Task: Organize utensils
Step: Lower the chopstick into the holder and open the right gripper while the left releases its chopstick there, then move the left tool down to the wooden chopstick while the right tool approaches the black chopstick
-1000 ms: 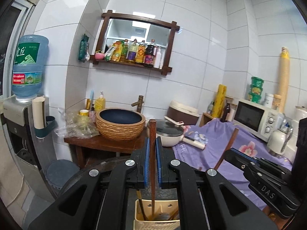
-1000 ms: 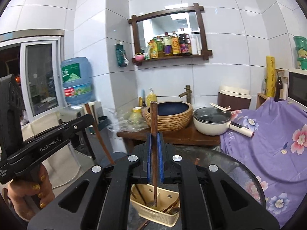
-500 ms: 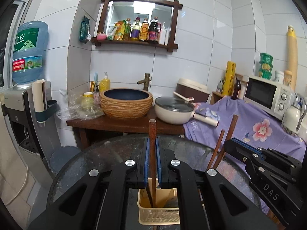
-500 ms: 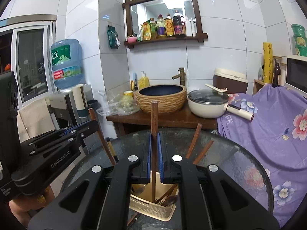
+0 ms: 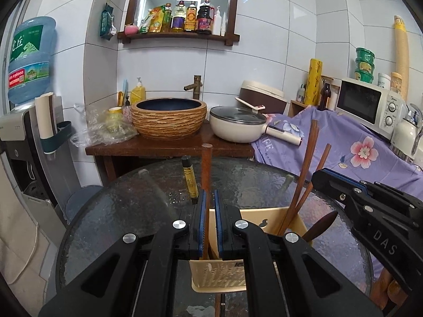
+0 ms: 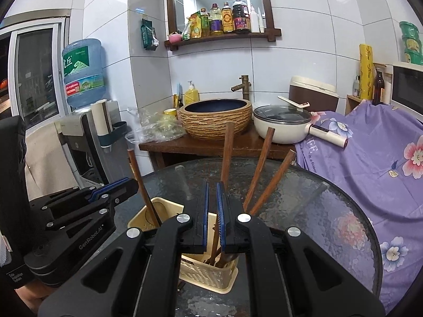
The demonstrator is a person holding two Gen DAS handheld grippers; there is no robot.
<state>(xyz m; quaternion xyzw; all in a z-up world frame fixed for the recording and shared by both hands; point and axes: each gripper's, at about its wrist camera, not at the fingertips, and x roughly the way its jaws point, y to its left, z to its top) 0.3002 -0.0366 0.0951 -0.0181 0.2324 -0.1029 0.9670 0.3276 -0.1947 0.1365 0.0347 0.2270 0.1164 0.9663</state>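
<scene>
Standing clamped between tool (image 5: 208, 222) pads: chopstick (image 5: 206, 169)

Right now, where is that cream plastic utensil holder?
The utensil holder stands on the round glass table, just beneath both tools in both views, with wooden chopsticks leaning inside.

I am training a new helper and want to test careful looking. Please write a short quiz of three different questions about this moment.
1. True or false: the left gripper holds a metal fork.
2. What does the right gripper hold? A) brown wooden utensil handle B) white soup ladle C) nothing
3. Fill in: the beige slotted plastic utensil holder stands on the round ____ table.

Key: 1 false, it grips a brown wooden stick; 2 A; 3 glass.
</scene>
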